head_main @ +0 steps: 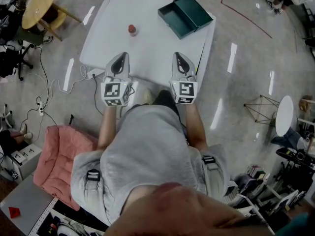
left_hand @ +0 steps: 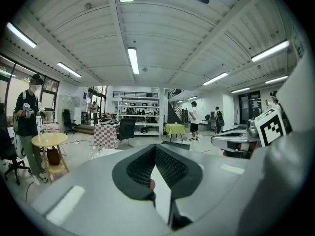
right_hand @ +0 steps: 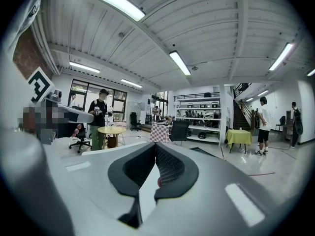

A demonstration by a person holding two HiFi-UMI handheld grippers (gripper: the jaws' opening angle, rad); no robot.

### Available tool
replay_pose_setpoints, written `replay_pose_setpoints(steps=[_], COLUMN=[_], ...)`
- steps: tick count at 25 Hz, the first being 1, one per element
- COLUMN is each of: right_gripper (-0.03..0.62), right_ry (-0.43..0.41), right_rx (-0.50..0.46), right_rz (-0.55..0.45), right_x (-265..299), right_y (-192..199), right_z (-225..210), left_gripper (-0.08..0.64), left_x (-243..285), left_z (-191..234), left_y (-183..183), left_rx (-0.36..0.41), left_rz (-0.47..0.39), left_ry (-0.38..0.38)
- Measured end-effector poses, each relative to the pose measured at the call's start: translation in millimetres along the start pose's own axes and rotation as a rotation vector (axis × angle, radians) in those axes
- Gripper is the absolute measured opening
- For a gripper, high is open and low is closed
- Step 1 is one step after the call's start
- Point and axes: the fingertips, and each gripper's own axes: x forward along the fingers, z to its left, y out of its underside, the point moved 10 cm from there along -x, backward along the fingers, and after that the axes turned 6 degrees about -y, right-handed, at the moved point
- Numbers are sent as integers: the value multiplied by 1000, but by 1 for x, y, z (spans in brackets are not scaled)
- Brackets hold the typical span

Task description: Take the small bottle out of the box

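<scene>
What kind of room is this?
Probably a big lab or workshop hall: white storage shelves full of gear, black wheeled office chairs, and long strip lights on a high ceiling.

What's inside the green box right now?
The green box lies open and its dark floor shows nothing inside; its walls may hide a thin strip. The small bottle stands outside it on the white table.

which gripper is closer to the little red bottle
The left gripper: the small red bottle stands ahead of it, while the right gripper faces the open green box.
</scene>
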Motion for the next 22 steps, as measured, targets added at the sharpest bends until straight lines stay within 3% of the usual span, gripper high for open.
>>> replay_pose_setpoints(steps=[22], right_gripper=[3], right_ry=[-16], right_rx=[5], right_rz=[7], right_x=[0], right_y=[2], right_z=[2], left_gripper=[12], left_x=[-4], left_z=[0], left_y=[2], left_rx=[2], left_rz=[1], left_ry=[-16])
